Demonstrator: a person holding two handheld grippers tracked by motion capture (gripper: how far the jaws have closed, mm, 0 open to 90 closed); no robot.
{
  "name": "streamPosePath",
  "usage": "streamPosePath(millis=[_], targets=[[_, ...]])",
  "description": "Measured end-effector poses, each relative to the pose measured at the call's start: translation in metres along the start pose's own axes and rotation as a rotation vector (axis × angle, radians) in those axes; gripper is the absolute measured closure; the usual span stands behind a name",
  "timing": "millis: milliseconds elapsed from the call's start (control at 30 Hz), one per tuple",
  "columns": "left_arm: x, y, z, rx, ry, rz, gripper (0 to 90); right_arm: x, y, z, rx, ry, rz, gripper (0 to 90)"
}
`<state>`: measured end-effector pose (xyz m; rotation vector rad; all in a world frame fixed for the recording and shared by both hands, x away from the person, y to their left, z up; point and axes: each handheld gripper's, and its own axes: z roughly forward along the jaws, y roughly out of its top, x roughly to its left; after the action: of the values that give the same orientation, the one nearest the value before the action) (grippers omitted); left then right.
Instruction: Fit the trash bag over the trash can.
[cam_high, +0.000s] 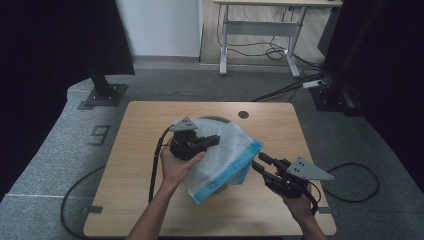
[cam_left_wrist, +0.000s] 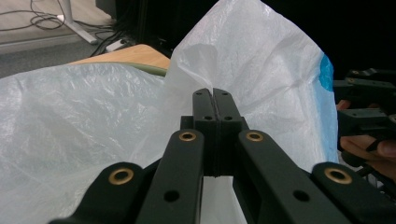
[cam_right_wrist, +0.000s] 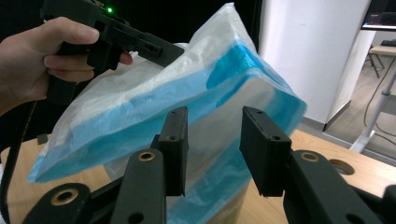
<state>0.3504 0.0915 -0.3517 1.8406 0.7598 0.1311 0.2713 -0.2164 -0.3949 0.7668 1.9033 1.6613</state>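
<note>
Holding the left gripper (cam_high: 212, 141) above the middle of the wooden table (cam_high: 140, 150), the person's left hand (cam_high: 176, 167) keeps its jaws fully closed on a fold of the white plastic bag (cam_high: 220, 150). This bag has a blue band along its edge and hangs lifted over a green container (cam_high: 212, 119), which is mostly hidden behind it. To the right and nearer, the right gripper (cam_high: 260, 162) stands just beside the blue edge, jaws partly open, gripping nothing.
</note>
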Motion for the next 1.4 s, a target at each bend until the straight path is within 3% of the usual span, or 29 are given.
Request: streamPosePath(millis=[233, 367, 533, 600, 1000, 1400], targets=[[0.002, -0.001, 0.000, -0.002, -0.014, -0.011, 90.0, 0.003, -0.002, 0.013, 0.014, 0.016, 0.000, 63.3], [0.000, 0.000, 0.002, 0.005, -0.014, -0.005, 90.0, 0.001, -0.002, 0.020, 0.000, 0.046, 0.040, 66.2], [0.003, 0.000, 0.000, -0.005, -0.004, -0.012, 90.0, 0.003, 0.004, 0.025, 0.011, 0.048, 0.014, 88.6], [0.005, 0.001, -0.003, -0.013, 0.004, -0.021, 90.0, 0.001, 0.003, 0.025, 0.013, 0.049, 0.017, 88.8], [0.020, 0.004, -0.025, -0.071, 0.066, -0.042, 90.0, -0.013, -0.008, 0.018, 0.076, -0.085, -0.050, 88.8], [0.032, 0.010, -0.039, -0.096, 0.097, -0.054, 90.0, -0.027, 0.005, 0.020, 0.097, -0.171, -0.086, 88.8]])
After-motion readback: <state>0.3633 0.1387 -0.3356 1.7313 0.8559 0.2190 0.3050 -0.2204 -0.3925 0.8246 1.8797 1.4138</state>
